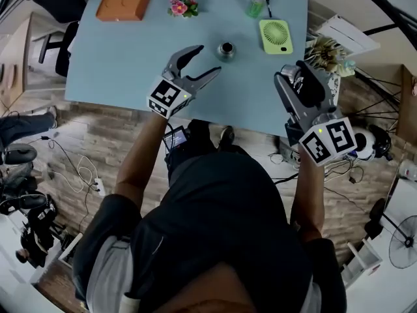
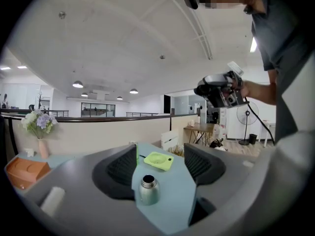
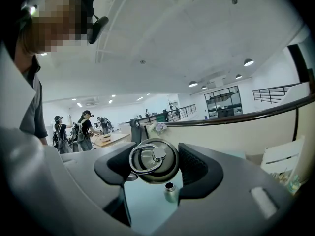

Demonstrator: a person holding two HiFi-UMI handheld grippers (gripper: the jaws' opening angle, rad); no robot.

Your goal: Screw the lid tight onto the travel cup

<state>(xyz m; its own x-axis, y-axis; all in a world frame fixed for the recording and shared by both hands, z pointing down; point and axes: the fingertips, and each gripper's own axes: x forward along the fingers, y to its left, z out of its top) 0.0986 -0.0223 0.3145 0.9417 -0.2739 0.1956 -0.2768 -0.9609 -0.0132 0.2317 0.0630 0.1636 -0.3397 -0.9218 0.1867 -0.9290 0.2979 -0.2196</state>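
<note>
While we hold the left hand-held gripper low over the table, its jaws stand wide apart and grasp nothing. In its own view the cup shows in the gap between them, farther along the table and touched by neither jaw. The cup stands upright near the table's middle, steel-coloured, its mouth open and bare. Our right hand-held gripper is clenched on the lid, a round metal piece pinched at its edges by both pads, with the ring handle on its top turned toward that gripper's camera. In the head view we see this gripper raised above the table's near right corner, well apart from the cup; in its own view the cup appears small and below the lid. A green fan lies flat to the right of the cup. Along the far edge sit a green can, flowers and an orange box.
</note>
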